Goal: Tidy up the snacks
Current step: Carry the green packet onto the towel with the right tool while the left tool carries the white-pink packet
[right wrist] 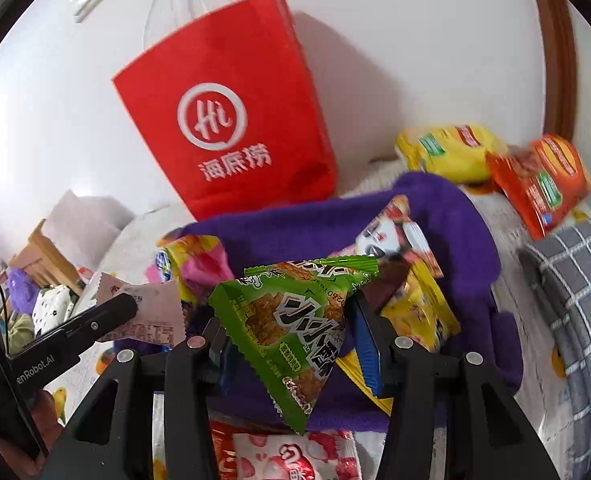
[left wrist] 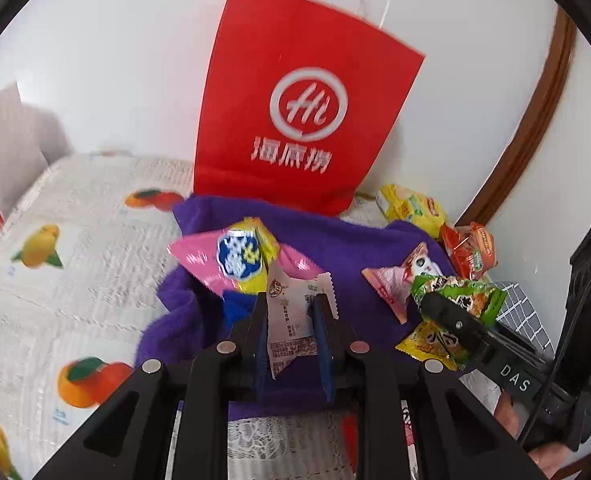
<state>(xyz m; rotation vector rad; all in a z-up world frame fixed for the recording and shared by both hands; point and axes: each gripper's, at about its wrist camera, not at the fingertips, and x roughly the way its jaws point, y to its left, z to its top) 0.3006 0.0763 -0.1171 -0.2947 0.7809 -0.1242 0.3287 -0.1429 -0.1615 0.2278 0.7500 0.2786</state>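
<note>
My left gripper is shut on a small white snack packet, held above a purple cloth. It shows again in the right wrist view, where the left gripper holds the white packet at the left. My right gripper is shut on a green snack packet; from the left wrist view that right gripper and green packet are at the right. A red paper bag with white handles stands behind the cloth against the wall, and the red bag is upright in the right view too.
On the cloth lie a pink-and-yellow packet, a pink packet with a face and a yellow packet. Yellow and orange bags lie at the back right by a grey checked cloth. A fruit-print tablecloth covers the table.
</note>
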